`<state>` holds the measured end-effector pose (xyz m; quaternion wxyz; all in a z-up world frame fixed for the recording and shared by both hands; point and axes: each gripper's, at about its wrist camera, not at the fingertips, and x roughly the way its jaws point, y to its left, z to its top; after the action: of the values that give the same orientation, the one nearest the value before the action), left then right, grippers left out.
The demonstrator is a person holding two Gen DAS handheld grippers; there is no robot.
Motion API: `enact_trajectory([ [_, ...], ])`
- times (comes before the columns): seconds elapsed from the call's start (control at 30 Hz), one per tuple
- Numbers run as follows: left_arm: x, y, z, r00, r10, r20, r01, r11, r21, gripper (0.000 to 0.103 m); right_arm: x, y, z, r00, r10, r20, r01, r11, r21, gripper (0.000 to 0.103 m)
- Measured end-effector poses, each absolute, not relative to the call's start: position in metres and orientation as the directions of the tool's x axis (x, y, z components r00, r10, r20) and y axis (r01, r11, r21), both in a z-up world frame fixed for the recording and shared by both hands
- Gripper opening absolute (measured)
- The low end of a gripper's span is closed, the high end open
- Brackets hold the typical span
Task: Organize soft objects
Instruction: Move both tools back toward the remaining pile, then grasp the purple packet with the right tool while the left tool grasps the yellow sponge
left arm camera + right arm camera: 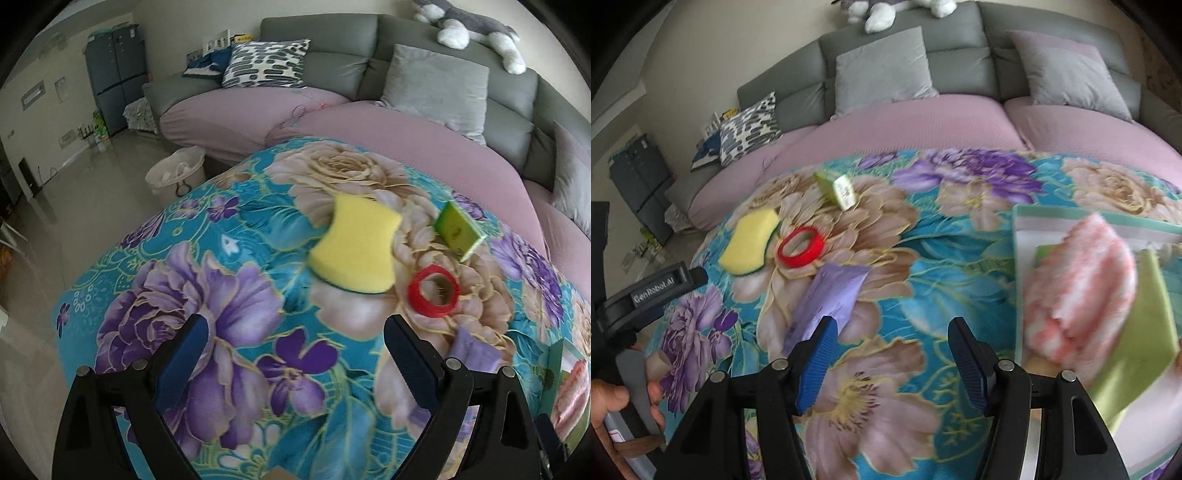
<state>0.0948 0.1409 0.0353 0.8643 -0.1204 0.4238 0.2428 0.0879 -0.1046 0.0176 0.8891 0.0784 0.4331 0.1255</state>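
Observation:
A yellow sponge (354,251) (750,245) lies on the floral blanket (229,295), with a red tape ring (434,291) (800,246) beside it. Behind them rests a green-and-yellow sponge pad (458,229) (836,190), and a purple packet (831,295) (476,349) lies nearer. My left gripper (295,332) is open above the blanket, short of the yellow sponge, with nothing between its fingers. My right gripper (892,328) is open and empty too, its left finger over the packet's near end. A pink fluffy cloth (1078,288) and a green cloth (1141,332) lie in a teal-rimmed tray (1071,214).
Behind the blanket runs a grey sofa (332,37) with pink seat covers, grey cushions (882,62) and a patterned pillow (264,62). A plush toy (469,26) lies on its back. A white bin (177,171) stands on the floor to the left. A hand (613,402) holds the left tool's handle.

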Motion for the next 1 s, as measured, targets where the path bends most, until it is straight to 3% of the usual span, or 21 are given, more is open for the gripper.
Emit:
enact_trajectory([
  [0.57,0.103,0.155,0.009,0.476,0.263,-0.839,-0.511,0.859,-0.021,0.096,0.098,-0.061,0.0,0.549,0.331,-0.768,-0.21,0.943,0.257,0.066],
  [1.0,0.111,0.17,-0.006,0.439,0.286,-0.852,-0.529,0.849,0.012,0.096,0.116,-0.02,-0.015,0.551,0.238,-0.8,-0.213,0.967,0.141,0.066],
])
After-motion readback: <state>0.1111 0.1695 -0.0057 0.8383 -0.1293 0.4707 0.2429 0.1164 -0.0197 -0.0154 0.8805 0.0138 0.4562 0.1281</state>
